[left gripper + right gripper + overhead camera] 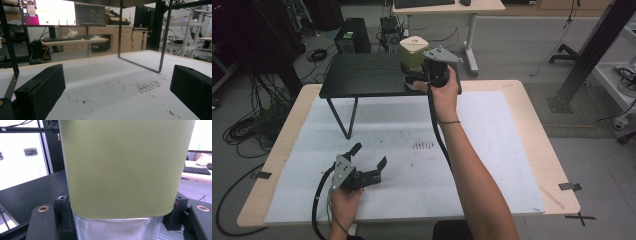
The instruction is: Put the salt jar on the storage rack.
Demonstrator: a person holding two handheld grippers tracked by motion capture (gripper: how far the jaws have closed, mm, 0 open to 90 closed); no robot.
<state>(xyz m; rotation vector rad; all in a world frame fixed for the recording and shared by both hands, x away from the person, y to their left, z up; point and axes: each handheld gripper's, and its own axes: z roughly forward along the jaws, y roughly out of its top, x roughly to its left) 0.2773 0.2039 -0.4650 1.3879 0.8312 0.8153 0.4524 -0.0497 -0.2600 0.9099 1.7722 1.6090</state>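
The right gripper [424,75] is closing its jaws around the lower part of an olive-green container [413,55] with a pale lid, which is standing upright at the front right corner of the black shelf [362,75] raised on thin legs over the far part of the bench [512,150]. In the right gripper view the container [125,167] is sitting squarely between the jaws, its green body above a silvery base, and the jaws are pressing in on both sides of it, so the grip looks secure. Whether the container's base is resting on the shelf or hovering just above it is not clear from these views.

The left gripper [367,175] is resting on the white sheet near the front left corner of the bench, jaws spread wide and holding nothing; its own view is looking along the bench under the shelf.

As a judgement, the work is about halfway through: the container is gripped and at the shelf, so either a release after placing or a lift off the shelf is what is remaining. The left gripper is waiting idle and has no part to play yet.
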